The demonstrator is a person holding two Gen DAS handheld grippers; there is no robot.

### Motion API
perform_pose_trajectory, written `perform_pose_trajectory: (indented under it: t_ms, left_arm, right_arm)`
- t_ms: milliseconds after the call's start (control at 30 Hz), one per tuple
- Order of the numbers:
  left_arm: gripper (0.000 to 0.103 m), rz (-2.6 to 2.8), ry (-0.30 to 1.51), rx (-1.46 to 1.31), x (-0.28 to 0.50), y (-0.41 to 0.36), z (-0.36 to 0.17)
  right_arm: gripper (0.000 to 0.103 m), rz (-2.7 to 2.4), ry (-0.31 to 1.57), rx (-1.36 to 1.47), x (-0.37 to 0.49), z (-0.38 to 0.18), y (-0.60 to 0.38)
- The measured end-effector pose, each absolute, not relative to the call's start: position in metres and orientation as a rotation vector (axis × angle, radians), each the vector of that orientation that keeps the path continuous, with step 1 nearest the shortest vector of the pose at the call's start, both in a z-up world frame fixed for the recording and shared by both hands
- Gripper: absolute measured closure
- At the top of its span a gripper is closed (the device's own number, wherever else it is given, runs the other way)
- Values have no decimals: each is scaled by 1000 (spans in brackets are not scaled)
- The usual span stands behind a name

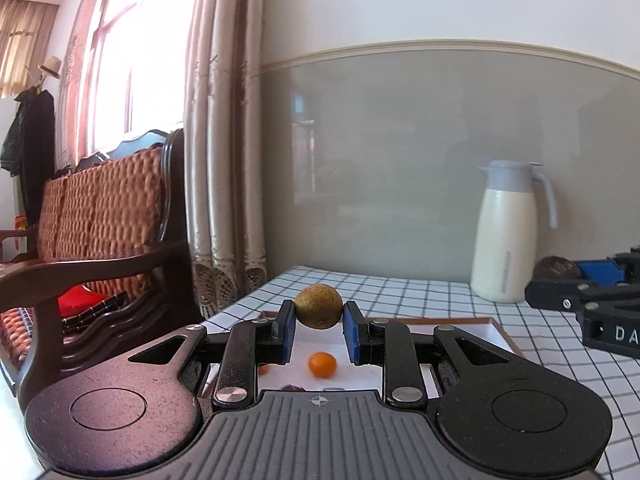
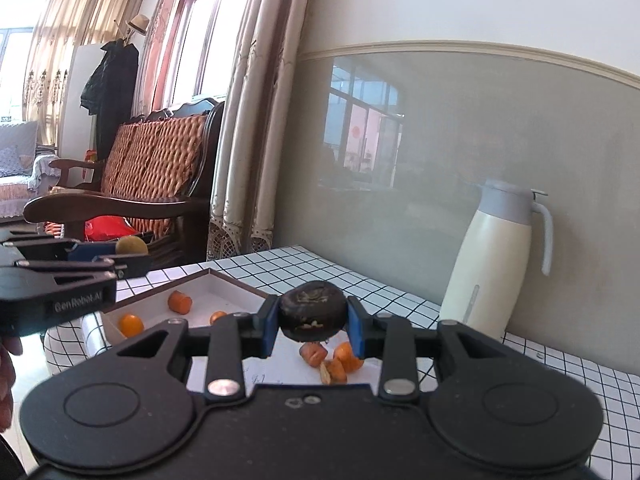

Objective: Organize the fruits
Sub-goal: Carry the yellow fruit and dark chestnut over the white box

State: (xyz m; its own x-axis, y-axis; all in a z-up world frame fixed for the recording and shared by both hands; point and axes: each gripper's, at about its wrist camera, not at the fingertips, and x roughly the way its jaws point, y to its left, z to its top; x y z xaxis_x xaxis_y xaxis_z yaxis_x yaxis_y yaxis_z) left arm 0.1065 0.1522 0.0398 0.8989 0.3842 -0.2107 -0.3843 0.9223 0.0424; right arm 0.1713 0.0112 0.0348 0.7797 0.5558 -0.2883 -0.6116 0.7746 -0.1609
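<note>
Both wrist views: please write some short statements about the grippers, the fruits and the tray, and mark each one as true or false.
1. The left gripper is shut on a greenish-brown fruit. True.
2. The right gripper is open and holds nothing. False: it is shut on a dark fruit.
3. Small orange fruits lie in the white tray. True.
4. The cream jug stands inside the tray. False: it stands on the checked tablecloth, near the wall.
5. Both held fruits rest on the tray floor. False: both are held up above it.
</note>
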Motion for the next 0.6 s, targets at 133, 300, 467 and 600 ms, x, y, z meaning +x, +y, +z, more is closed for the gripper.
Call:
perform_pose_trajectory:
  t_ms: [133, 300, 467, 600]
  left_arm:
    - [77, 409, 218, -7, 123, 163, 38]
    - [77, 416, 236, -11, 141, 174, 31]
    - [77, 439, 280, -21, 154, 189, 17]
    - [77, 451, 326, -33, 164, 203, 5]
  right_arm:
    - [77, 636, 237, -255, 186, 33, 19]
    - [77, 638, 259, -263, 201, 23, 26]
    - [77, 634, 292, -268, 212, 11, 28]
    - [77, 627, 318, -269, 224, 5, 29]
